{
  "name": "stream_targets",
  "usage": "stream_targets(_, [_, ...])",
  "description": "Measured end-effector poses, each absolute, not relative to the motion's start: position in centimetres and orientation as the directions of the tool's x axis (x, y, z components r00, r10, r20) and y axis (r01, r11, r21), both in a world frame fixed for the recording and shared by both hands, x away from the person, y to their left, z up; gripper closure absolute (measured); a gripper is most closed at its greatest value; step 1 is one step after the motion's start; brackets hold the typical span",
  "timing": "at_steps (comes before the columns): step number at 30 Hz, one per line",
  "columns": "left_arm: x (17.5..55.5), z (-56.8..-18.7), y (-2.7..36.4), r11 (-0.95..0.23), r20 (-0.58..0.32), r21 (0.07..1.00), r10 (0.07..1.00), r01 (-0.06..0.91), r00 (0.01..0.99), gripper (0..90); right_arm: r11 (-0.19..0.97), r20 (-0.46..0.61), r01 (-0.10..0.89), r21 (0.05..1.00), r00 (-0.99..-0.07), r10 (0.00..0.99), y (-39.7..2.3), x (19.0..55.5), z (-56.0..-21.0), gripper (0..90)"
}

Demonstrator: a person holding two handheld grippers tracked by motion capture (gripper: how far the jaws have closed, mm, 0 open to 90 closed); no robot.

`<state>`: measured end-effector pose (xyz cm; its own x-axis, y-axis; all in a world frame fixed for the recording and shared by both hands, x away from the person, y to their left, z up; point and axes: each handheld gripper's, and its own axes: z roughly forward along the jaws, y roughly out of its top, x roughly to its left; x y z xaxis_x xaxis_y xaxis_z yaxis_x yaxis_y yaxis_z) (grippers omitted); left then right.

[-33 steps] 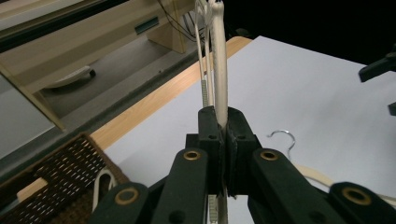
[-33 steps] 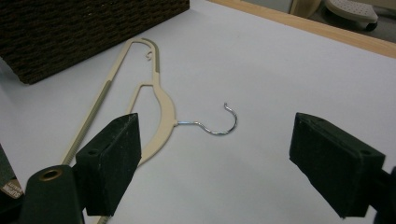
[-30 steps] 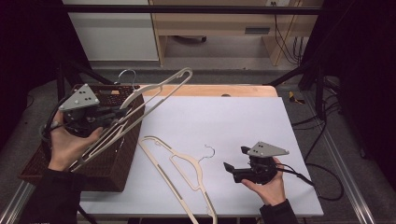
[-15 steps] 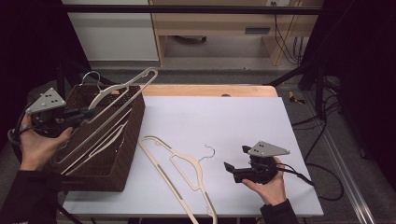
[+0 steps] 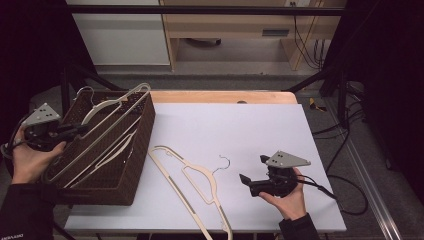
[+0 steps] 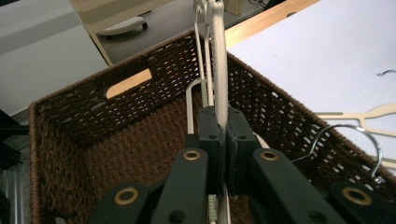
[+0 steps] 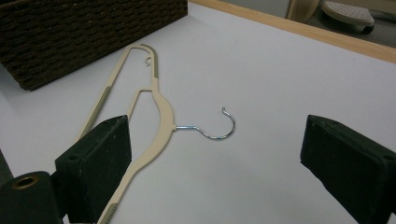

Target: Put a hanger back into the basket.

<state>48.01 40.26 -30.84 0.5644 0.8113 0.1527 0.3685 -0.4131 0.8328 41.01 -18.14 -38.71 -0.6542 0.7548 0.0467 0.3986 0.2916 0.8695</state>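
The left gripper [image 5: 82, 131], jaws clamped on a hanger [image 6: 219, 70], has sunk into the basket [image 5: 132, 165], while the right gripper [image 5: 252, 172] has just been opening, nothing between its jaws.

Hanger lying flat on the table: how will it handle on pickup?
The hanger on the table looks thin and hollow-framed, so probably light and fairly stiff. It lies flat, so the pads may slide off. Gripped at one arm, it would likely swing; its wire hook could snag.
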Motion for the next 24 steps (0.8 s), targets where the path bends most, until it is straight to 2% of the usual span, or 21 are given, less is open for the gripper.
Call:
stream_targets(12, [48.3, -32.9, 42.1, -0.415, 0.146, 0.809, 0.828, 0.417, 0.542, 86.2, 0.296, 0.045, 0.401, 0.867, -0.654, 0.755, -18.0, 41.0, -38.8, 8.5])
stream_targets(17, [48.0, -33.7, 42.7, -0.432, 0.166, 0.789, 0.835, 0.436, 0.525, 86.0, 0.301, 0.045, 0.404, 0.864, -0.657, 0.752, -17.8, 41.1, -39.0, 8.5])
stream_targets(18, [47.9, -33.9, 42.8, -0.461, 0.197, 0.764, 0.832, 0.450, 0.518, 86.3, 0.301, 0.048, 0.411, 0.860, -0.654, 0.755, -17.7, 41.1, -39.0, 8.5])
stream_targets(22, [48.0, -34.5, 42.7, -0.455, 0.190, 0.769, 0.833, 0.449, 0.519, 86.3, 0.311, 0.041, 0.407, 0.859, -0.660, 0.750, -17.7, 41.1, -39.1, 8.4])
stream_targets(24, [48.1, -35.5, 42.2, -0.480, 0.205, 0.744, 0.826, 0.465, 0.525, 86.2, 0.302, 0.047, 0.409, 0.861, -0.655, 0.754, -17.7, 41.1, -39.0, 8.5])
